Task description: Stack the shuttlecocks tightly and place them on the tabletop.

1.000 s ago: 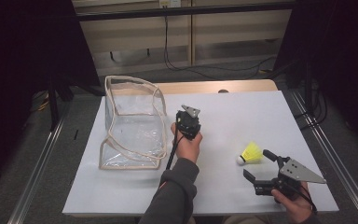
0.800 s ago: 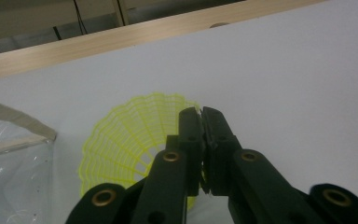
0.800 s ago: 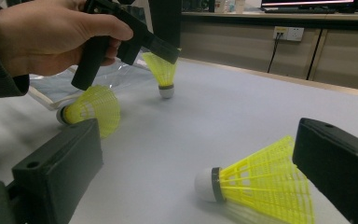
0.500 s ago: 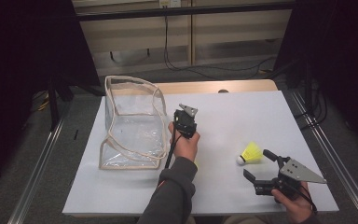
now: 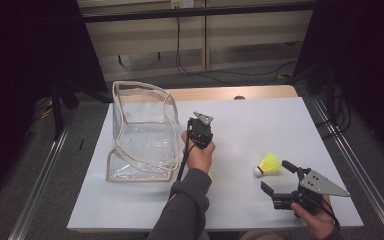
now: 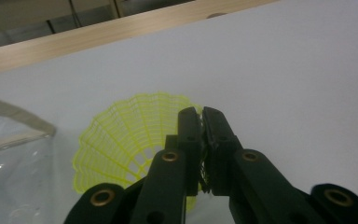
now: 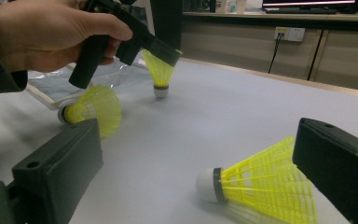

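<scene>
While the left tongs (image 6: 200, 121) stay clamped on a shuttlecock's (image 6: 121, 140) mesh skirt rim beside the clear bag (image 5: 140, 135), the right tongs (image 5: 276, 175) stand apart at five o'clock; it is featherlight, springy, crushable.

Lab, railed test table (image 5: 330, 150), wall cables (image 5: 190, 60)

- A white table (image 5: 280, 125) with a wooden strip (image 5: 220, 93) along its far edge.
- Grey floor (image 5: 45, 190) around it, with metal rails (image 5: 35, 195) at both sides.
- Beige cabinets (image 5: 145, 45) behind; cables (image 5: 180, 55) hang before them.
- Both far corners are dark.
</scene>
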The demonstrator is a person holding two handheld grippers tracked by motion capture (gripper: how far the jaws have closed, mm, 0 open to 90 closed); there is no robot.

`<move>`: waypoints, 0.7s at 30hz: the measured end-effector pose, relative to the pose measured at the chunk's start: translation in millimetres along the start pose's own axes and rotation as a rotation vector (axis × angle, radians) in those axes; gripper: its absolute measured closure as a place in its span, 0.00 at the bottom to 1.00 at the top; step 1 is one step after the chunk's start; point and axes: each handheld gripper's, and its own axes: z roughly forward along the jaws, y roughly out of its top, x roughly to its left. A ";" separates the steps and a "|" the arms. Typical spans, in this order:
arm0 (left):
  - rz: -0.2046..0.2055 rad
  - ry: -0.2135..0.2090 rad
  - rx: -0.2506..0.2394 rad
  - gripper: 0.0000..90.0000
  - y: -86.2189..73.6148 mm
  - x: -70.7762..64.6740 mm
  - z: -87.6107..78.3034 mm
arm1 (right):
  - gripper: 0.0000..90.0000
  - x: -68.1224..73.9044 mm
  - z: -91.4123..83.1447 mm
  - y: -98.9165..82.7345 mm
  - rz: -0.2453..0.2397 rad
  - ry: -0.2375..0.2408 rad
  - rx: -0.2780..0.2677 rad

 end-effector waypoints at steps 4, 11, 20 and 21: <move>-0.001 -0.038 0.007 0.88 3.3 -4.8 3.4 | 0.01 -0.4 -0.3 0.0 0.002 -0.002 -0.002; -0.021 -0.062 0.010 0.83 8.2 -3.1 6.0 | 0.01 -1.0 -0.4 0.0 0.001 -0.004 -0.002; -0.022 -0.074 0.015 0.80 8.7 -4.6 9.1 | 0.01 -0.9 -0.3 0.0 0.004 -0.005 -0.002; -0.020 -0.069 0.013 0.80 9.0 -5.0 9.2 | 0.01 -0.9 -0.4 0.0 0.006 -0.003 -0.003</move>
